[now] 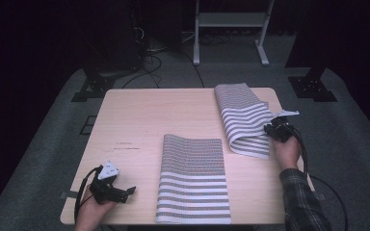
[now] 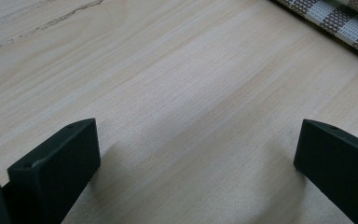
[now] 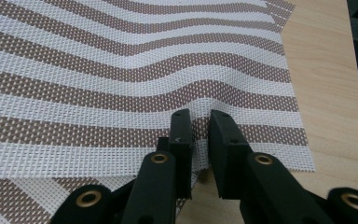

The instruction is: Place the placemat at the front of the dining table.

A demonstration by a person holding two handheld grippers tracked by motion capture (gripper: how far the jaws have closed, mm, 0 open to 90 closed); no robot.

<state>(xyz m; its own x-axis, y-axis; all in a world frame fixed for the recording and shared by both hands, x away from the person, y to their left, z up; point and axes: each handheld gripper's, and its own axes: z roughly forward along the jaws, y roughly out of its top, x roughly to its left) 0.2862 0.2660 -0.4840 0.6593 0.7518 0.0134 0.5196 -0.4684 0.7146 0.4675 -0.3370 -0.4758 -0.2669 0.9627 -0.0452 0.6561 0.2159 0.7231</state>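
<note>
The right tool (image 3: pixel 200 122), nearer by far, pinches the folded striped mat (image 1: pixel 247 118) at its near edge (left tool (image 1: pixel 125 191) idles released), mat stretching away.

Black two-jaw grippers (image 1: pixel 278 129) (image 1: pixel 125 191), brass rivets, grey plate at 12 o'clock; plaid sleeve (image 1: pixel 302 202) worn.

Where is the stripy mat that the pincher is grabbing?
In the high view, the folded striped mat lies at the table's far right corner, its near edge pinched by the right gripper, beyond the flat striped mat.
</note>
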